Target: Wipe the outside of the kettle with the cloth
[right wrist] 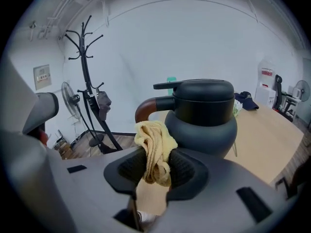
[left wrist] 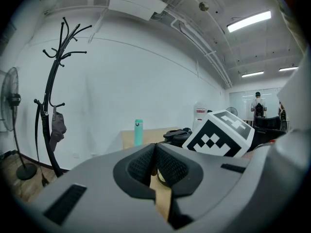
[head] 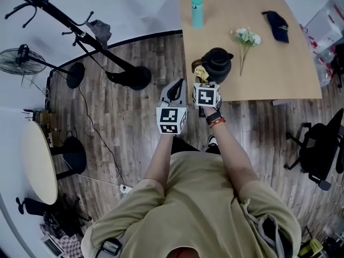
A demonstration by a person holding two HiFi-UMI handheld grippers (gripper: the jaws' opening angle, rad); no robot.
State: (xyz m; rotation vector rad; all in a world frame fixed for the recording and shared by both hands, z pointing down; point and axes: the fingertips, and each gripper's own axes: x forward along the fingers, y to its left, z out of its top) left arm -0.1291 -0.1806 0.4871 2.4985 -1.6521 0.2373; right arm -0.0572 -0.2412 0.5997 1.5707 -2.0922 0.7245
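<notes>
A dark grey kettle (head: 217, 64) (right wrist: 203, 115) with a brown-tipped handle stands near the front edge of the wooden table (head: 279, 63). My right gripper (head: 202, 80) (right wrist: 156, 165) is shut on a yellow cloth (right wrist: 155, 147) (head: 201, 72), and the cloth hangs just in front of the kettle's handle side. My left gripper (head: 174, 92) (left wrist: 155, 167) is shut with nothing in it, held off the table's left edge beside the right one. The kettle's lid (left wrist: 179, 135) peeks over its jaws.
A teal bottle (head: 197, 12) (left wrist: 139, 131), a small bunch of flowers (head: 246, 39) and a dark cap (head: 277, 24) lie further back on the table. A black coat rack (head: 80, 34) and a fan (head: 21, 58) stand at the left, an office chair (head: 317, 152) at the right.
</notes>
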